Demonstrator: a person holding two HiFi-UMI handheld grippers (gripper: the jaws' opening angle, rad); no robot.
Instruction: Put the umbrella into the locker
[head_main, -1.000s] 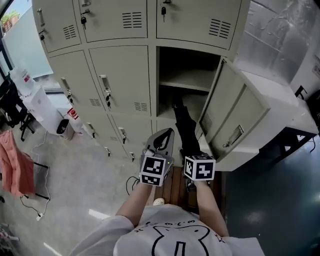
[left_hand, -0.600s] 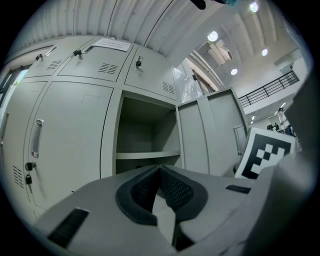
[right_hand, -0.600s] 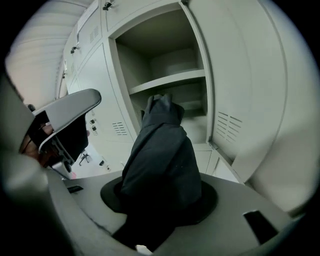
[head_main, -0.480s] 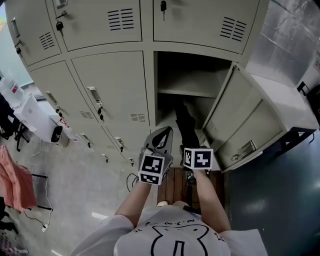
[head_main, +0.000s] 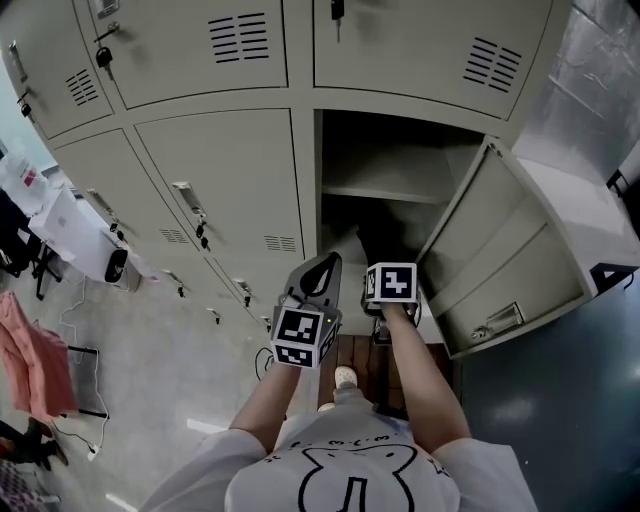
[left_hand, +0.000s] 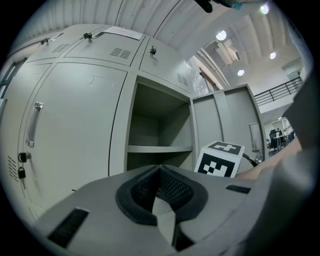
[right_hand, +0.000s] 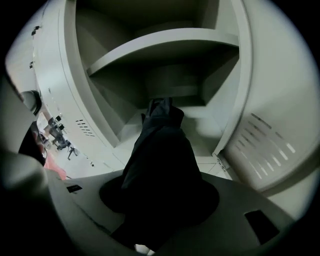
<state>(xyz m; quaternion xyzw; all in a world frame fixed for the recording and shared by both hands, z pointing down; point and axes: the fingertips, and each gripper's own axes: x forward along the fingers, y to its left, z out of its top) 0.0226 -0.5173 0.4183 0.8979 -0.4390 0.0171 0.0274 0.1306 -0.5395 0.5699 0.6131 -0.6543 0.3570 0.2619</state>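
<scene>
The black folded umbrella (right_hand: 161, 150) runs from between my right gripper's (right_hand: 160, 200) jaws into the open locker (head_main: 385, 190), its far end on the floor of the compartment under the shelf (right_hand: 165, 45). The jaws are opening, with their pads still against the umbrella. In the head view only a dark part of the umbrella (head_main: 376, 246) shows beyond the right gripper (head_main: 382, 264). My left gripper (head_main: 324, 264) is beside it to the left, level, shut and empty; in its own view its jaws (left_hand: 160, 170) meet in front of the locker opening (left_hand: 160, 130).
The locker door (head_main: 510, 262) swings out to the right, close to my right arm. Closed locker doors with handles and keys (head_main: 200, 215) fill the left. A white bin (head_main: 82, 238) and pink cloth (head_main: 35, 362) lie at the far left. A shoe (head_main: 345, 377) stands on wooden slats below.
Both grippers have moved forward towards the locker. The umbrella has gone deeper into the lower compartment, so less of it shows outside.
</scene>
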